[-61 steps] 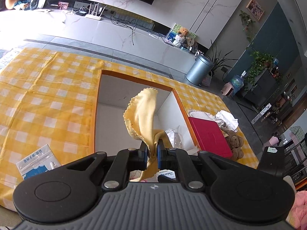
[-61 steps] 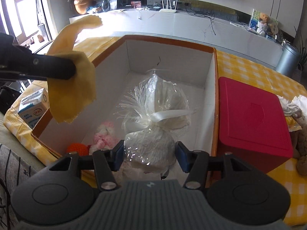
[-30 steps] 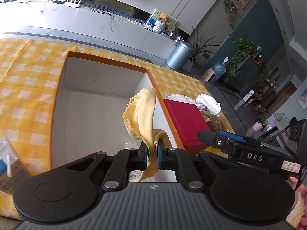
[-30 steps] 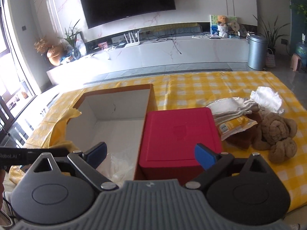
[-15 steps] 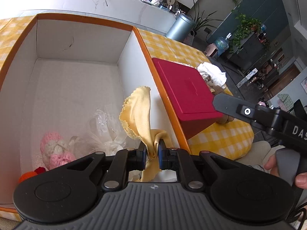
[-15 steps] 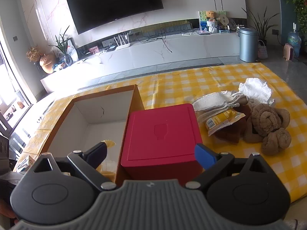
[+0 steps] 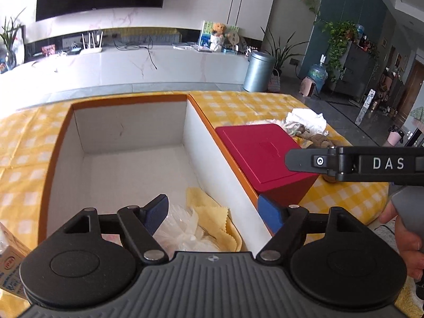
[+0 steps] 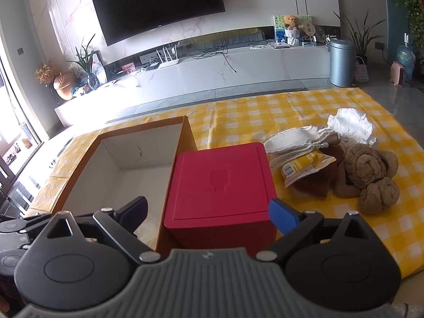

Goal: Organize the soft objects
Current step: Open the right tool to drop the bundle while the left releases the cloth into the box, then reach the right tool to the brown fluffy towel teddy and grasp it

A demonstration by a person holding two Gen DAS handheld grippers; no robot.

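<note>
Yellow cloth (image 7: 212,216) is lying in the box (image 7: 127,143) below our left gripper (image 7: 214,209), whose jaws have just been opening wide, holding nothing.

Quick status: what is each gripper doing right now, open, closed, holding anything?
Left gripper: fingers have just been opening, now open and empty; yellow cloth lies in the box.
Right gripper: open, empty.

A wide black wall television (image 8: 159,5) hangs above a long white marble console (image 8: 212,76). Right of it stand a grey cylindrical metal bin (image 8: 341,62) and a blue water jug (image 8: 405,57) — well apart.
</note>
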